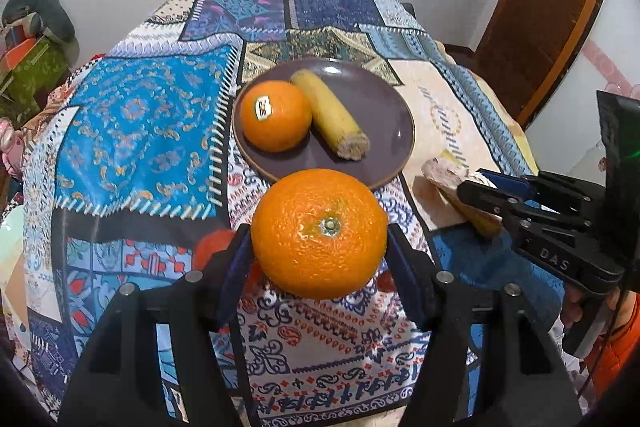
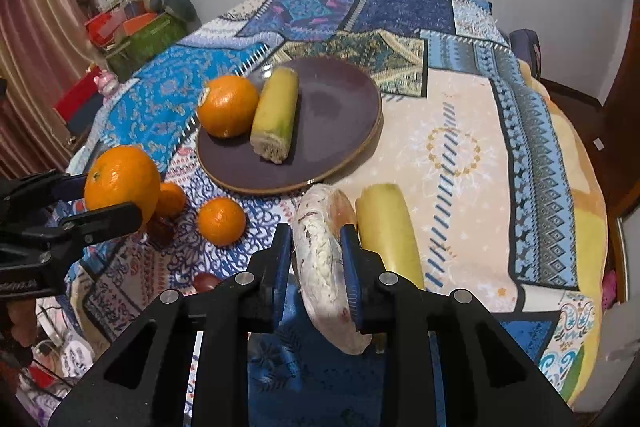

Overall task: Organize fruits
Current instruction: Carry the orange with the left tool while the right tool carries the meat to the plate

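My left gripper [image 1: 319,239] is shut on a large orange [image 1: 319,233] and holds it above the cloth, just short of the purple plate [image 1: 384,131]. The plate holds a stickered orange [image 1: 275,115] and a yellow corn piece [image 1: 330,114]. My right gripper [image 2: 316,247] is shut on a pale whitish corn cob [image 2: 324,267], right of the plate [image 2: 340,115]. A yellow corn piece [image 2: 390,231] lies on the cloth beside it. In the right wrist view, two small oranges [image 2: 221,221] lie on the cloth near the held orange [image 2: 122,183].
The table wears a patterned blue and cream cloth [image 1: 140,115]. A small dark reddish fruit [image 2: 206,281] lies near the front edge. Boxes and clutter [image 2: 132,31] stand beyond the table's left side. A wooden door [image 1: 552,7] is at the right.
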